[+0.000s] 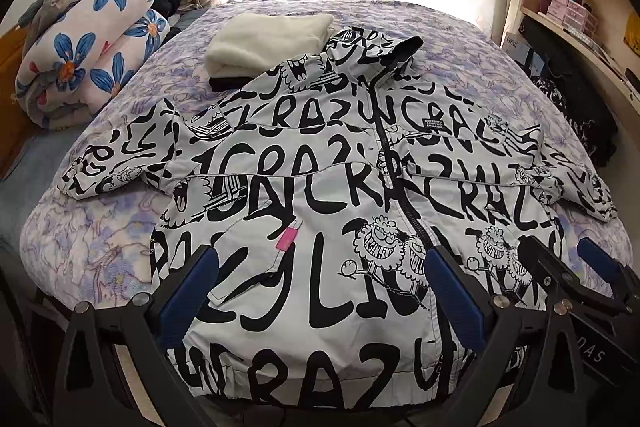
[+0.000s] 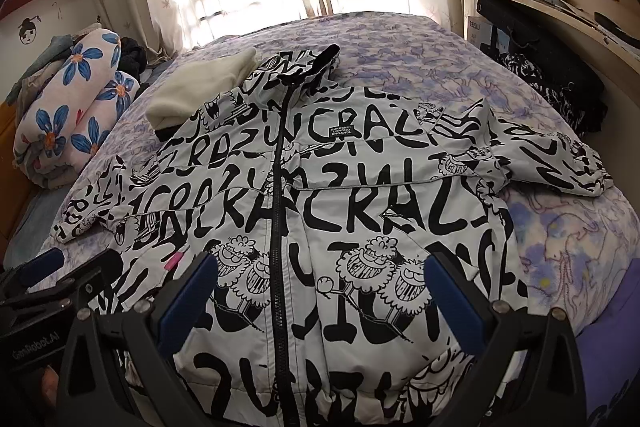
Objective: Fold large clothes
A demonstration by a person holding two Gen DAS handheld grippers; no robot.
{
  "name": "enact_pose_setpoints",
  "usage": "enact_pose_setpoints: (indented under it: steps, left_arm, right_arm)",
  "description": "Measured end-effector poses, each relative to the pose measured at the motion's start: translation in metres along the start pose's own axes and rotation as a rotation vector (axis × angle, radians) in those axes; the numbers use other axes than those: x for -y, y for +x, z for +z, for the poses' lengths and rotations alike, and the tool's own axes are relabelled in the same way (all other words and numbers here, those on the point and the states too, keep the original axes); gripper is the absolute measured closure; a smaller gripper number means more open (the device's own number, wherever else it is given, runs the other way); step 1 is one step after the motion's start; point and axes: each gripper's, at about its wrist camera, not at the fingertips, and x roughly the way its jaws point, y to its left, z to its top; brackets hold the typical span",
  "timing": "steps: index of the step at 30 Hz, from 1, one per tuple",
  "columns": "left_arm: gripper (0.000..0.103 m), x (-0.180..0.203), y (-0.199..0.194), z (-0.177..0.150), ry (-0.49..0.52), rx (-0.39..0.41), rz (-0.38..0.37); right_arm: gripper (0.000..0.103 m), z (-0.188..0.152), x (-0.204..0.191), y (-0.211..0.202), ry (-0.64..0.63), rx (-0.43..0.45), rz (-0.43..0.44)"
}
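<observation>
The jacket (image 2: 320, 211) carries repeated large black lettering reading "CRAZY". A small black chest label (image 2: 338, 131) reads "BURESRPY LONONO ENGANDL". The left gripper body, near left, reads "GenRobot.AI" (image 2: 30, 341).

The jacket (image 1: 320, 163) lies spread on the bed (image 1: 460, 39), a folded garment (image 1: 264, 41) behind its collar.

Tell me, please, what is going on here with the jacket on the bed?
A person holding a gripper in each hand is about to fold a large black-and-white printed jacket. It lies zipped and spread flat, front up, on the bed, sleeves out to the sides. The left gripper and right gripper both hover open over its lower half, gripping nothing. No fold is made yet. A folded cream garment lies beside the collar.
</observation>
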Motion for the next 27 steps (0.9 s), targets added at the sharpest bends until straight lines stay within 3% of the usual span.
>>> enact_pose_setpoints:
  steps: [21,27]
  left_arm:
    - [0.001,0.004,0.003,0.006,0.004,-0.002,-0.063]
    - [0.001,0.005,0.005,0.012,-0.005,-0.006,-0.136]
  right_arm:
    - [0.000,0.003,0.002,0.000,0.008,-0.004,0.006]
    - [0.000,0.007,0.004,-0.003,0.003,0.009,0.003]
